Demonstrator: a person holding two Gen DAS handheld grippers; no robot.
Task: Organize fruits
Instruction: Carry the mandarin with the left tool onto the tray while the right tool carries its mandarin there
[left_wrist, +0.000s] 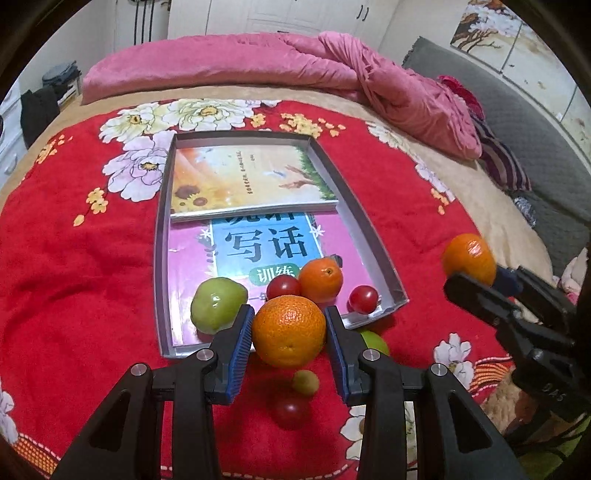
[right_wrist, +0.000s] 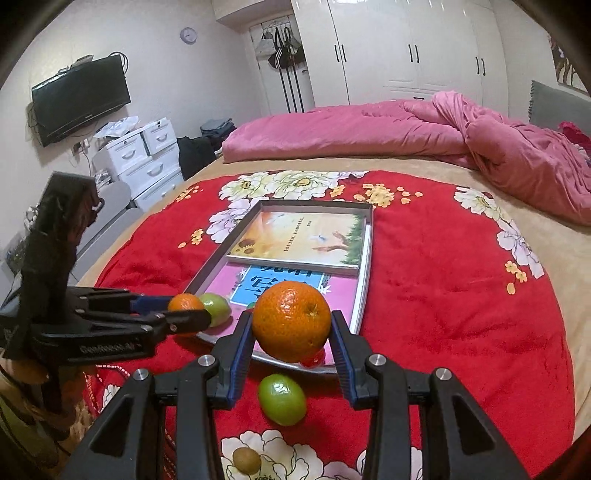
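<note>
Holding books, green fruit (left_wrist: 218, 309), orange (left_wrist: 320, 279), tomatoes: tray (left_wrist: 373, 236). Left tongs (left_wrist: 289, 332), right tongs (right_wrist: 291, 325) each clenched on tangerine.

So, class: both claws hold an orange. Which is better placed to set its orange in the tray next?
Probably left: the left claw holds its orange at the tray's near edge, while the right claw hangs out beside the tray.

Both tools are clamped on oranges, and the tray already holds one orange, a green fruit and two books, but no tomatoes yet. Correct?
Not quite. The tray already holds two red cherry tomatoes, as the left wrist view shows. The rest stands: left tool and right tool each grip an orange.
</note>
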